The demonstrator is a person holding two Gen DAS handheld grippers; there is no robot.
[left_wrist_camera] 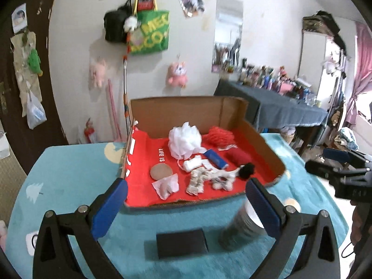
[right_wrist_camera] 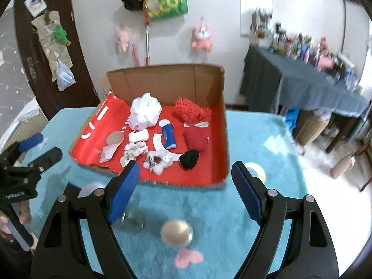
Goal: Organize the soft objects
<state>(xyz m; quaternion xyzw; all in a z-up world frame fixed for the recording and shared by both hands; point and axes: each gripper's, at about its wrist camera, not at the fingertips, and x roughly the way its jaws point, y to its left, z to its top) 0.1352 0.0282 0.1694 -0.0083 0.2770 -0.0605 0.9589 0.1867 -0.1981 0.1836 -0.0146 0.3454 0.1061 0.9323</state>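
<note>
Both grippers hang spread and empty over the blue rug, short of the cardboard box.

The left gripper (left_wrist_camera: 186, 196) and right gripper (right_wrist_camera: 185, 179) have nothing between their blue pads. The box (right_wrist_camera: 209, 86), red inside, holds a white mesh puff (left_wrist_camera: 184, 142), red yarn (left_wrist_camera: 219, 136), a blue roll (right_wrist_camera: 168, 136), and a black pom-pom (right_wrist_camera: 190, 159). Only the left view shows a black pad (left_wrist_camera: 181, 243) on the rug (left_wrist_camera: 69, 169); only the right view shows a pink heart (right_wrist_camera: 188, 258).
</note>
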